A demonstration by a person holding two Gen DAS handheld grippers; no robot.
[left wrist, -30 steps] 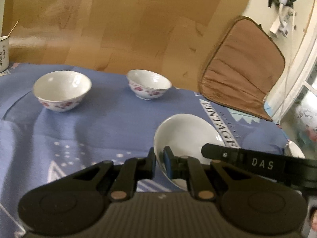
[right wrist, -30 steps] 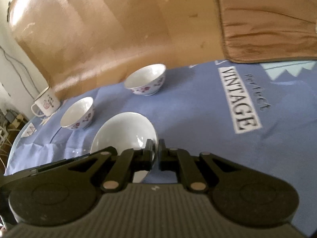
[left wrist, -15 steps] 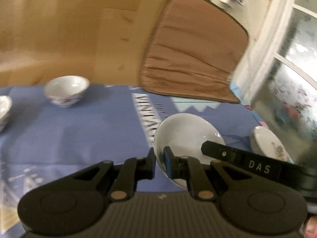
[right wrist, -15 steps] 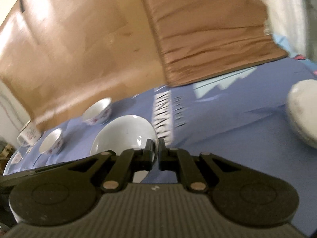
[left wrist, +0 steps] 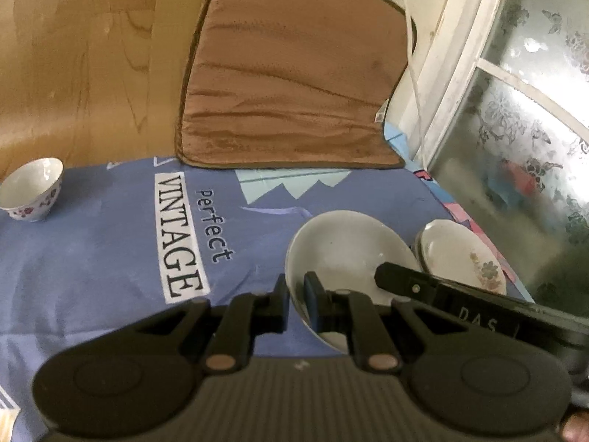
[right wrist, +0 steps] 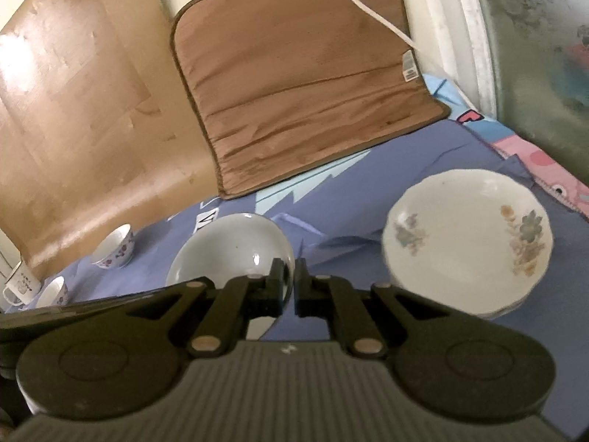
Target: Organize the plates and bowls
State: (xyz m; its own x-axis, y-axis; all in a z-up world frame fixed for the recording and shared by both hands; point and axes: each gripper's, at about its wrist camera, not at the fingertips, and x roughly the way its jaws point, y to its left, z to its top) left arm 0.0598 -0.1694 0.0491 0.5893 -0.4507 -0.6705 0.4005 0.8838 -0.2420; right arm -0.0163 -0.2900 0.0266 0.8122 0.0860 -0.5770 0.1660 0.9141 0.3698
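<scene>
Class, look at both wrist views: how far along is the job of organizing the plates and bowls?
Done: floral plates sit stacked at the cloth's right edge. In hand: both the left tongs and right tongs are shut on the plain white dish, held beside that stack. Left: two flowered bowls stand apart and unstacked at the far side.

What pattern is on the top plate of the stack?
Faded flower sprays on white top plate; right wrist view shows it best.

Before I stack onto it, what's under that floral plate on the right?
Under the floral plate, more plate rims show at its lower edge, so it tops a stack on the blue cloth. How many plates is hidden.
</scene>
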